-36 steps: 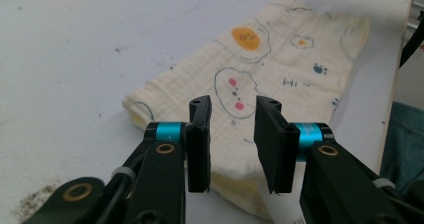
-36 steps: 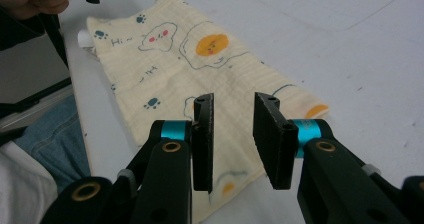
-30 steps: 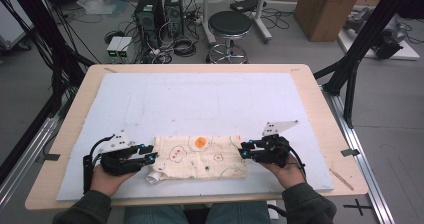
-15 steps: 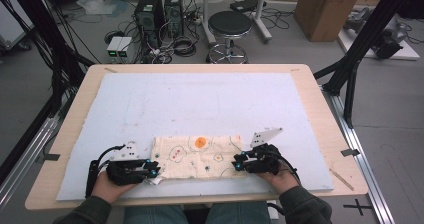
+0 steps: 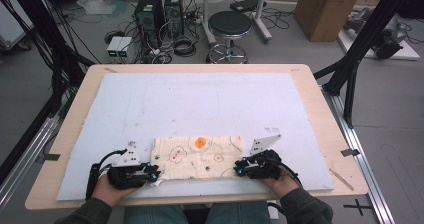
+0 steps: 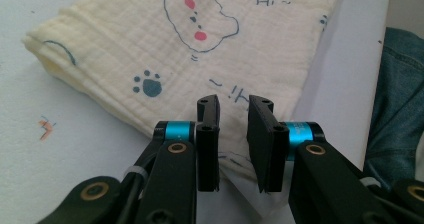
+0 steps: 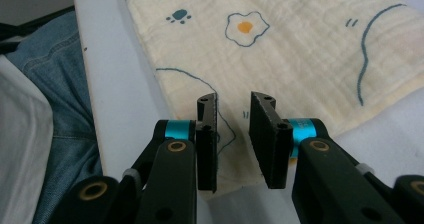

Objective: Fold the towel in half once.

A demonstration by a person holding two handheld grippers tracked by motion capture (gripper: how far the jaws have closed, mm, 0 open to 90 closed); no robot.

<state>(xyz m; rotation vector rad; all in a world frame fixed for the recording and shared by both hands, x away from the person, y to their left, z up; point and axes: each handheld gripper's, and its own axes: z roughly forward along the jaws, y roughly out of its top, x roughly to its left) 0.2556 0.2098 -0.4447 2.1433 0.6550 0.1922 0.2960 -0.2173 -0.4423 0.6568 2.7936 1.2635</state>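
While both grippers sit at the near corners of the folded cloth (image 5: 197,157), neither shows a confirmed grip. Left gripper (image 6: 233,139): jaws have just been closing, now a narrow gap, with the cloth's near corner lying under and between them; can't tell if the pads actually pinch the fabric. Right gripper (image 7: 234,139): same picture, jaws have just been closing, small gap left, cloth edge running between and below the tips, pad contact not resolvable.

In the high view the left gripper (image 5: 150,172) is at the cloth's near-left corner, the right gripper (image 5: 241,169) at its near-right corner, both pointing inward at it, each held by a hand coming in from the near edge.

Cloth itself: pale yellow, printed with paw marks, fried eggs and outlined faces, folded into a flat rectangle, long side left-right. It lies on the white mat (image 5: 200,99), close to the mat's near edge and roughly centred. The mat covers most of the wooden table (image 5: 325,109) under the cloth. Person's jeans (image 6: 395,94) are just past the mat edge nearest the cloth.
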